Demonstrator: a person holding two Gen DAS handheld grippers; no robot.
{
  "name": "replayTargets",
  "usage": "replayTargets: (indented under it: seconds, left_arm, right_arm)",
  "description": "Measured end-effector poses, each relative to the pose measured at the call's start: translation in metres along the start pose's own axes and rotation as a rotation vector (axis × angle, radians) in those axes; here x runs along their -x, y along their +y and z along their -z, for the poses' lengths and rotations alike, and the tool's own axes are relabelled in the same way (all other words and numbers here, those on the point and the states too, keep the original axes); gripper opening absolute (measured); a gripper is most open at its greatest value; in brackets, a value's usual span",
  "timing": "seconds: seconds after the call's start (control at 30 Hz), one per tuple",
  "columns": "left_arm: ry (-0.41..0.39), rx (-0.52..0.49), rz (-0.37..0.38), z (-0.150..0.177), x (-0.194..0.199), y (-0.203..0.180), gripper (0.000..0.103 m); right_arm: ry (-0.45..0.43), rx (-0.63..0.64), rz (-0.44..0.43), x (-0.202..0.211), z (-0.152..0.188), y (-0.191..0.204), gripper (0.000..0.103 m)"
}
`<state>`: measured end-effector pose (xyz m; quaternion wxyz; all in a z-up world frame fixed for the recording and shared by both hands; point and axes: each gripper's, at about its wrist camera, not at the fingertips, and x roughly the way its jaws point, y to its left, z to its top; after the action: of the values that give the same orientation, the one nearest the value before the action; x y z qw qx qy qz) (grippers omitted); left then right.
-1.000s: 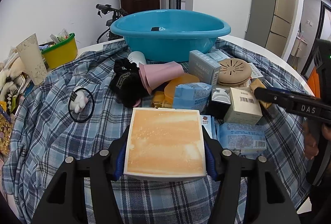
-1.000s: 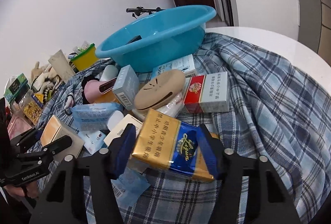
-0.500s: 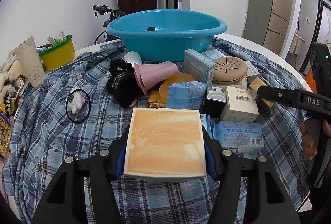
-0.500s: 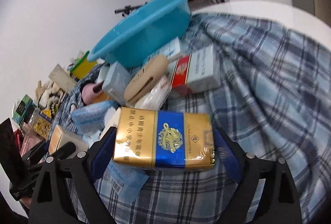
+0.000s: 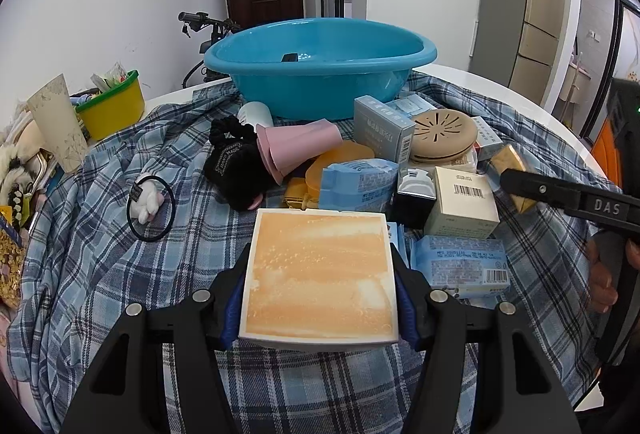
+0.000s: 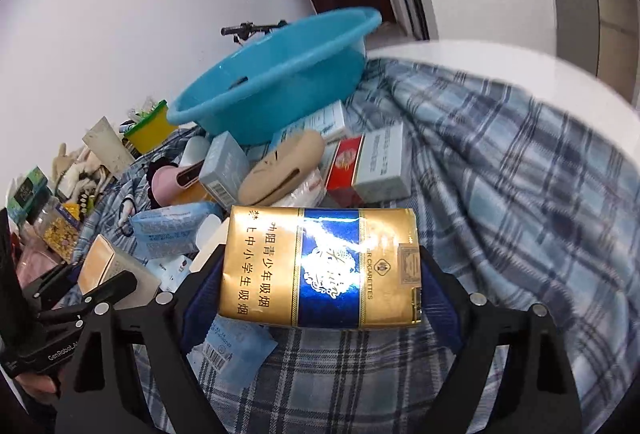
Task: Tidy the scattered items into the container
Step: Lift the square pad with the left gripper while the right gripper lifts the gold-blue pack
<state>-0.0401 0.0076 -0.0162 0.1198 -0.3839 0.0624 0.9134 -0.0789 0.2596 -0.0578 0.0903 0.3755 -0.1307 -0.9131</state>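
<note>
My left gripper [image 5: 322,270] is shut on a flat white box with an orange top [image 5: 320,278], held low over the plaid cloth [image 5: 100,274]. The right gripper [image 6: 316,274] has a gold and blue cigarette pack [image 6: 320,270] lengthwise between its fingers. Its jaws are closing, and the pads touch both ends of the pack. A blue basin [image 5: 320,85] stands at the back of the table, with one small dark item inside. Between it and the grippers lies a heap of boxes, a tan round case [image 5: 442,131], a pink cup [image 5: 296,149] and blue tissue packs [image 5: 358,181].
A yellow-green tub [image 5: 114,105] and a paper cup [image 5: 58,121] stand at the left edge, beside snacks and a plush toy. A black hair tie [image 5: 150,205] lies on the cloth. A red and white pack [image 6: 368,165] sits by the heap. A bicycle stands behind the basin.
The right gripper let go of the cigarette pack's narrow sides, opened wide, and now has the pack lengthwise between its fingers. The left gripper kept still with its box.
</note>
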Motion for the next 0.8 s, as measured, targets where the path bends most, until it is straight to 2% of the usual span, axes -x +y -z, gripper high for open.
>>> replayTargets:
  seconds: [0.17,0.5,0.7,0.8]
  left_arm:
    - [-0.048,0.003,-0.004,-0.001,0.007,-0.002,0.062]
    - [-0.273,-0.006,-0.093,-0.004,0.038,-0.006,0.062]
    - [-0.387,0.0,-0.104,-0.004,0.056,-0.008,0.062]
    - [-0.443,0.001,-0.117,-0.004,0.065,-0.01,0.062]
  right_arm:
    - [-0.064,0.071,0.075,0.015,-0.003,0.013,0.086]
    - [-0.302,0.187,0.182,0.056,-0.003,0.04,0.086]
    - [-0.458,0.254,0.218,0.078,0.002,0.055,0.086]
    - [-0.492,0.275,0.237,0.082,0.003,0.06,0.086]
